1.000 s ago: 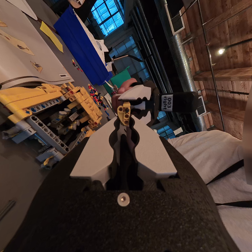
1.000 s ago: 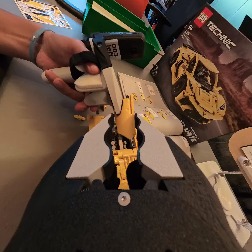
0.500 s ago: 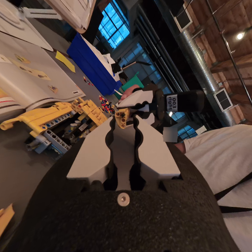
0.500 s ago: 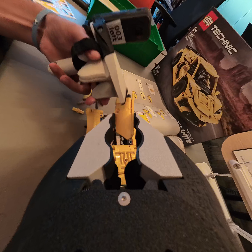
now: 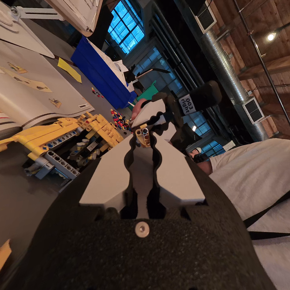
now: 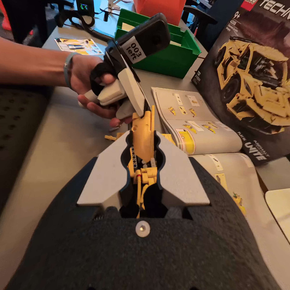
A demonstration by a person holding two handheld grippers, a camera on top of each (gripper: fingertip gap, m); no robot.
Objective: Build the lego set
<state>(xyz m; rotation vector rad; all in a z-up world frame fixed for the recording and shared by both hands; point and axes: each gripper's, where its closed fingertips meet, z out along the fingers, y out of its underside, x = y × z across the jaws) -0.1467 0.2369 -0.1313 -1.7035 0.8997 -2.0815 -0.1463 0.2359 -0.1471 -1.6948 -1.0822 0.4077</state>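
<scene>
Left fingers (image 5: 143,138): clamped on a small yellow connector piece (image 5: 143,136) at their tips, held above the counter (image 5: 18,186).
Right fingers (image 6: 143,138): closed on a yellow panel (image 6: 143,133) standing upright between them; the left gripper (image 6: 142,113) touches the panel's top edge.
Left wrist view only: the half-built yellow car (image 5: 65,144) lying on the counter, loose small pieces (image 5: 120,120) scattered behind it, a blue bin (image 5: 100,78) beyond.
Right wrist view only: the open instruction booklet (image 6: 196,125) just right of the panel, the set's box (image 6: 251,81) propped behind it, a green bin (image 6: 164,59), the person's hand (image 6: 87,87).
Room: bare counter lies left of the panel; booklet and box crowd the right.
Since a second ago: the left gripper's body has tilted further over the panel.
</scene>
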